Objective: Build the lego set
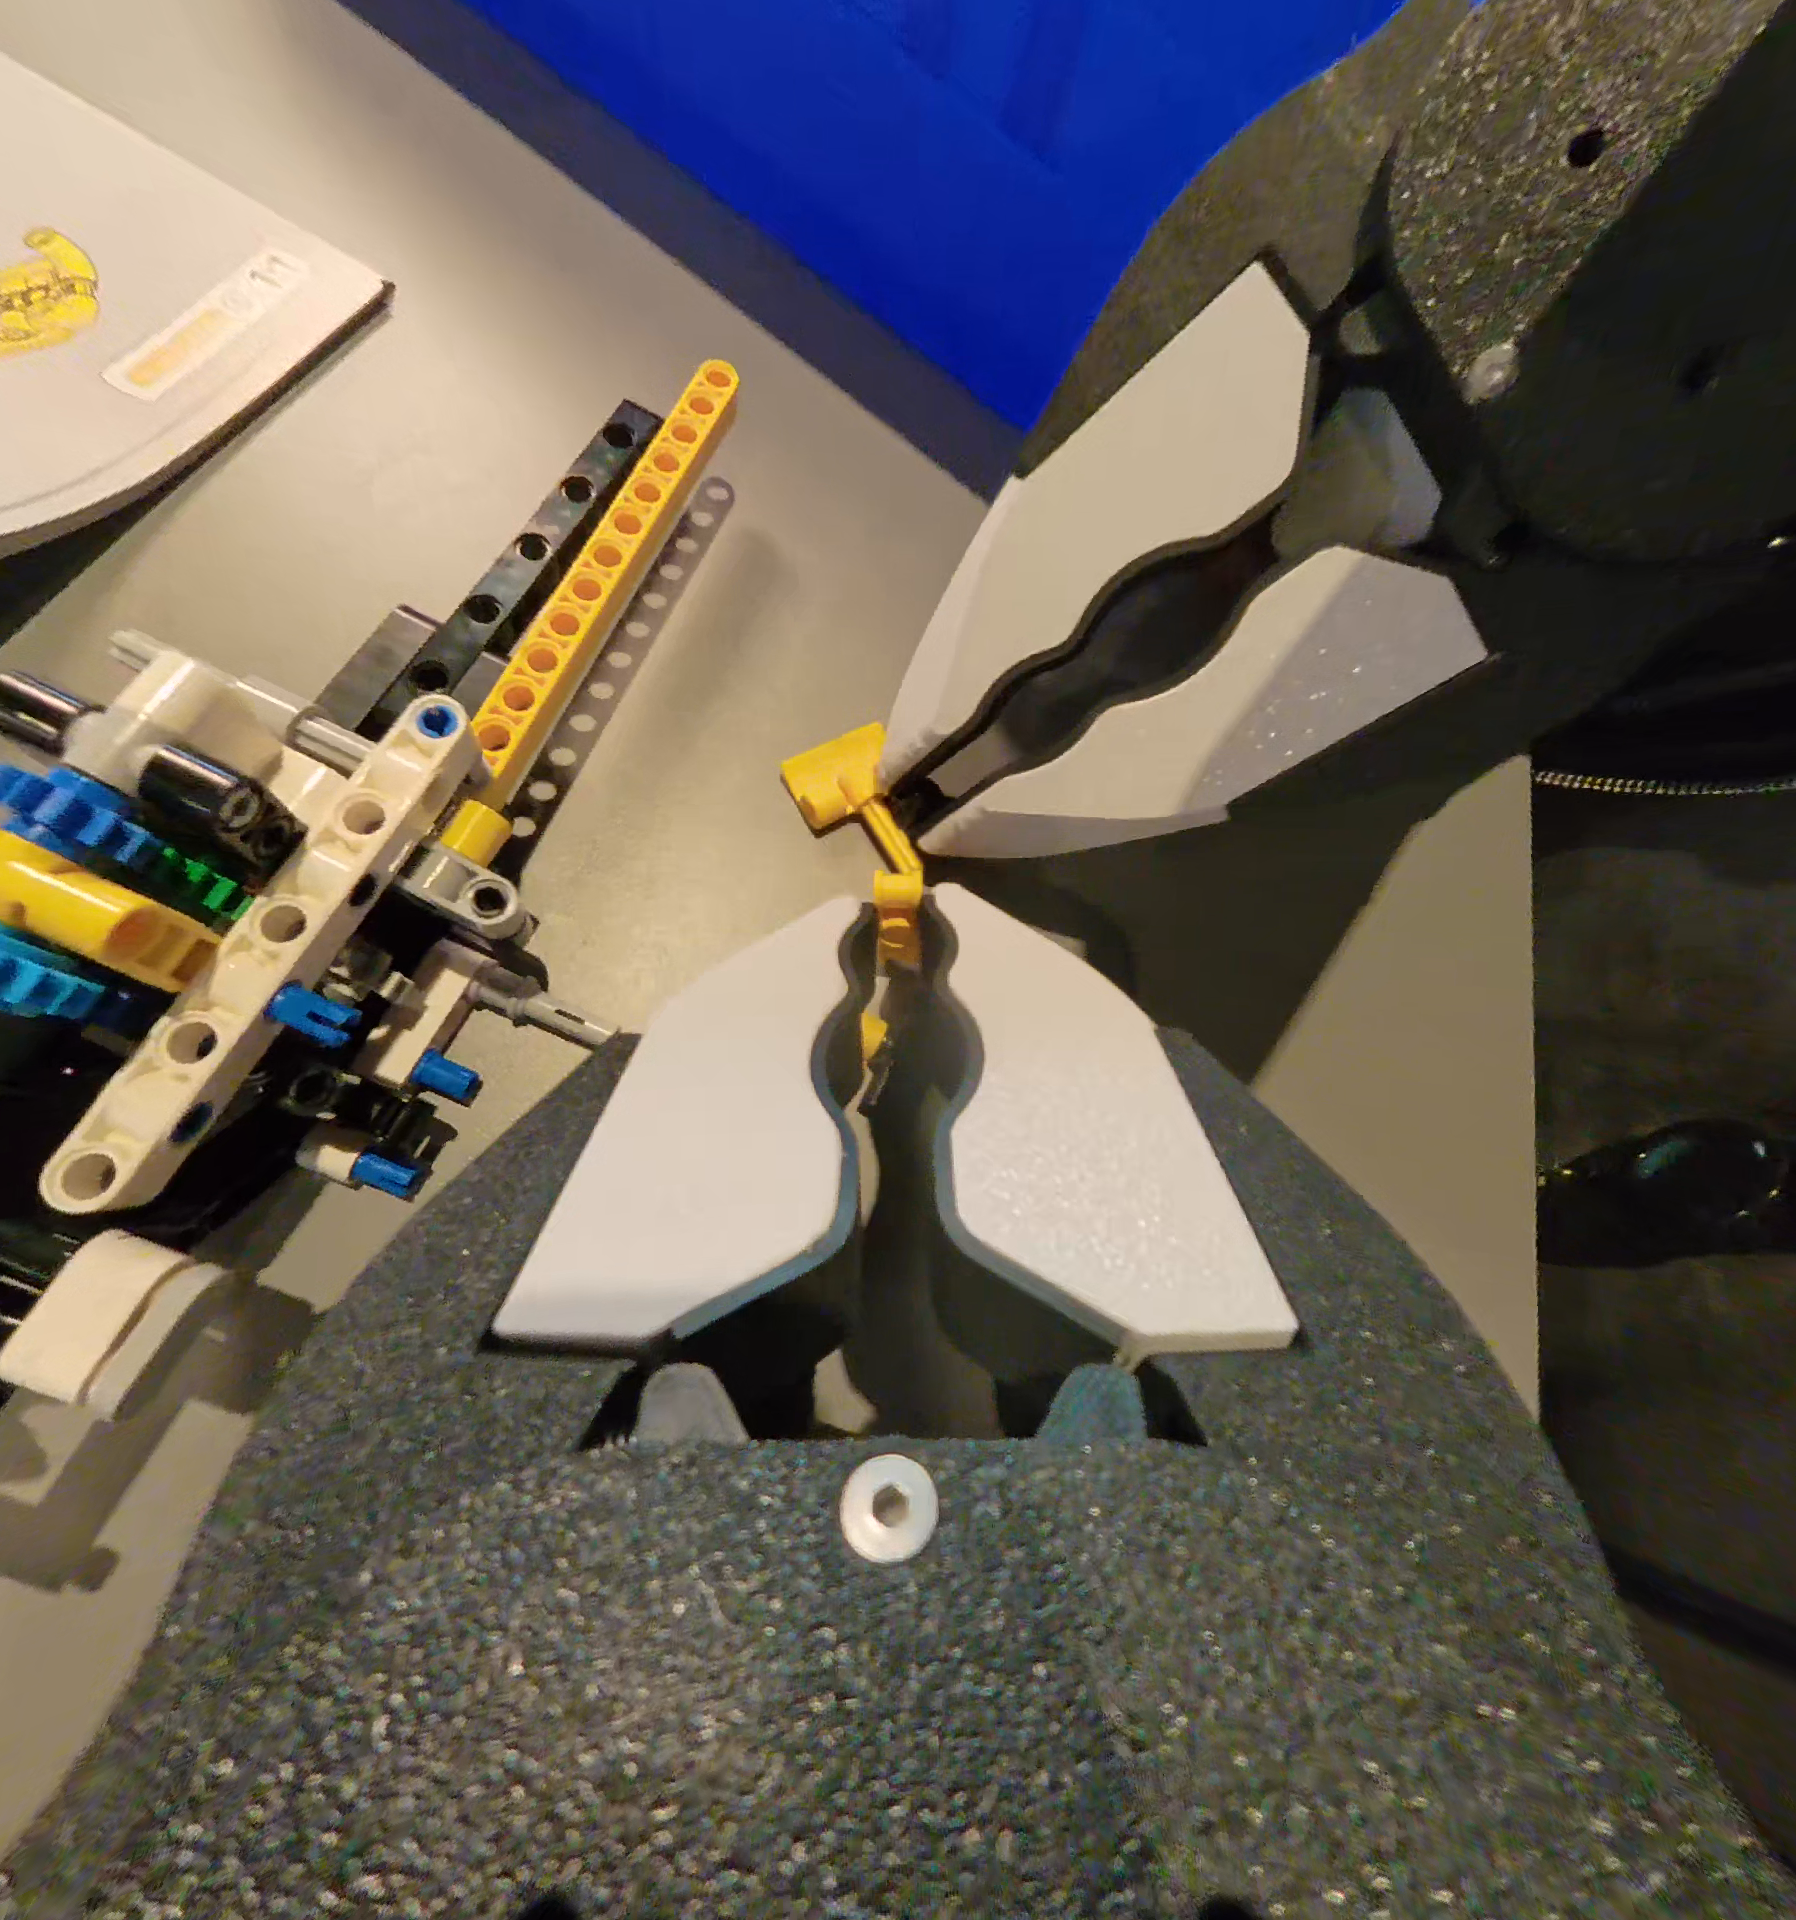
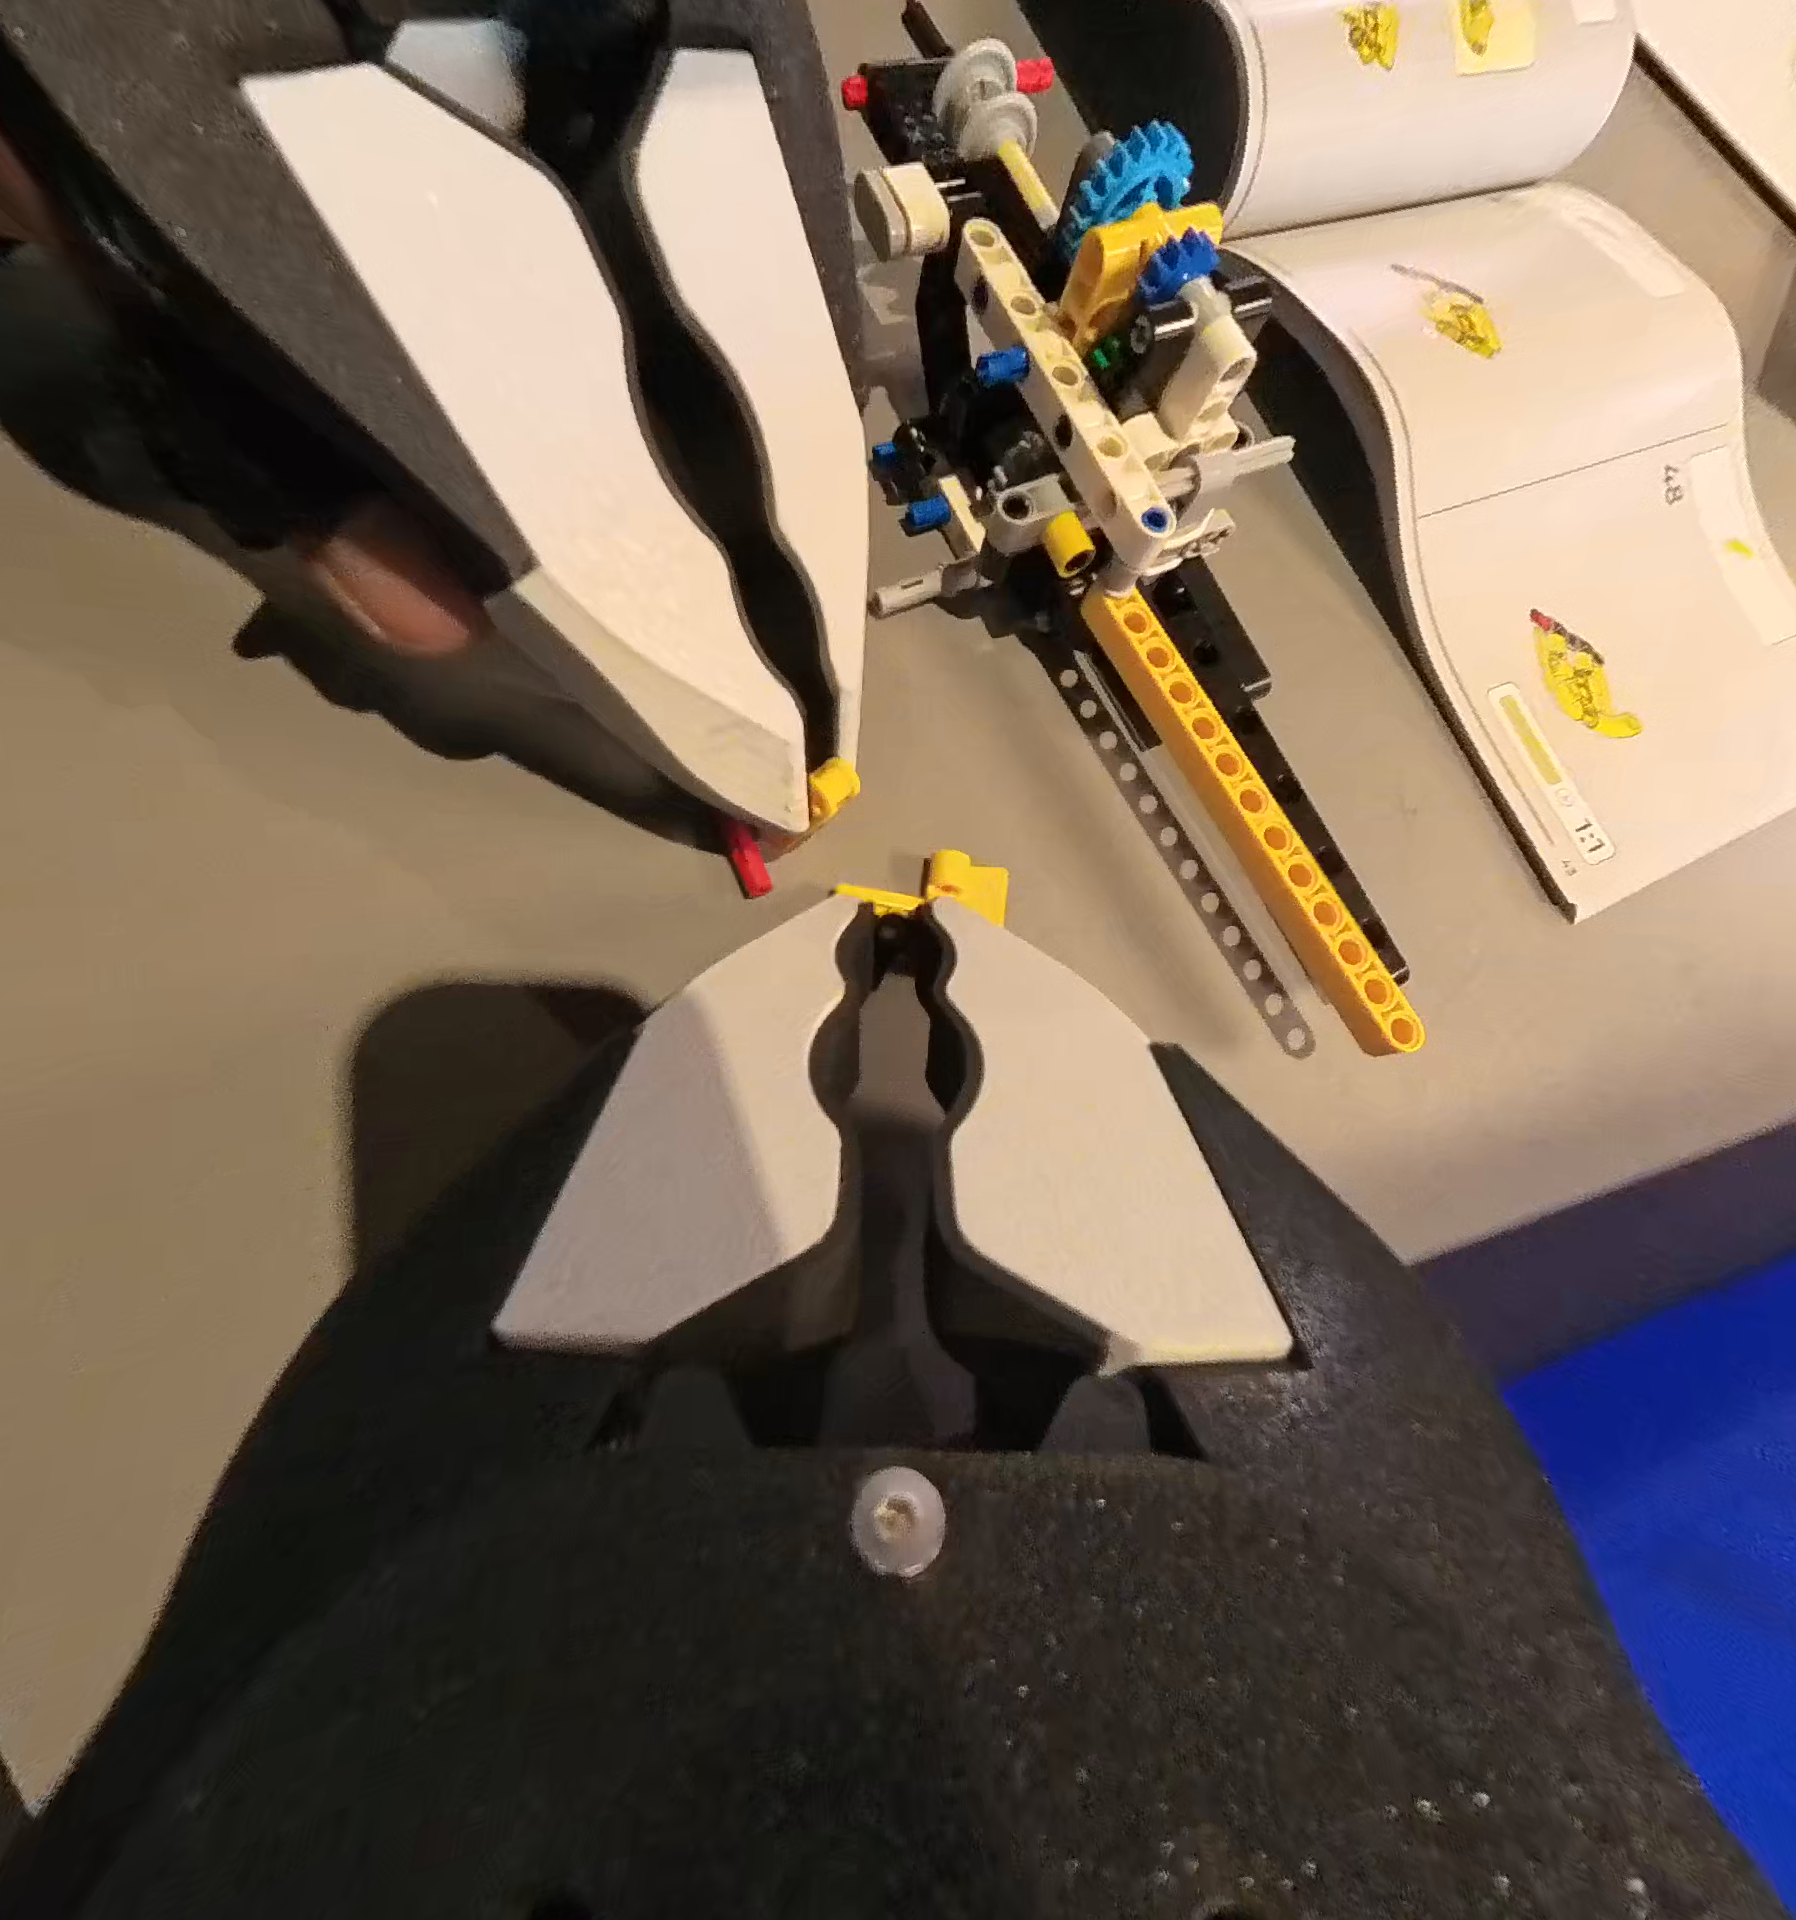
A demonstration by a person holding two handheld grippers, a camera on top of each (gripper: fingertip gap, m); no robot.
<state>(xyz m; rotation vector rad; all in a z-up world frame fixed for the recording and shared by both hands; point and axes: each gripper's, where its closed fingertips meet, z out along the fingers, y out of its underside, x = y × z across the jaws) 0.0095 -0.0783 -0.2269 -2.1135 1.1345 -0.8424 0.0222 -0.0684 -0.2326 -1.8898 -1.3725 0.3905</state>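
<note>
My left gripper (image 1: 899,902) is shut on a small yellow connector (image 1: 896,923). It enters the right wrist view (image 2: 819,774) from the upper left, holding that connector (image 2: 834,790), with a red pin (image 2: 746,860) sticking out below it. My right gripper (image 2: 894,914) is shut on a yellow piece with a flat end (image 2: 967,883). In the left wrist view it (image 1: 909,816) comes from the upper right with that piece (image 1: 834,774). The two yellow parts are tip to tip. They look touching in the left view and slightly apart in the right.
The partly built lego model (image 1: 281,883) (image 2: 1081,395), with blue gears and a long yellow beam (image 1: 613,561) (image 2: 1258,821), lies on the grey table (image 2: 198,935). Open instruction booklets (image 1: 94,343) (image 2: 1559,582) lie beyond it. A blue surface (image 2: 1704,1507) lies past the table edge. The grippers are tip to tip, or close to it.
</note>
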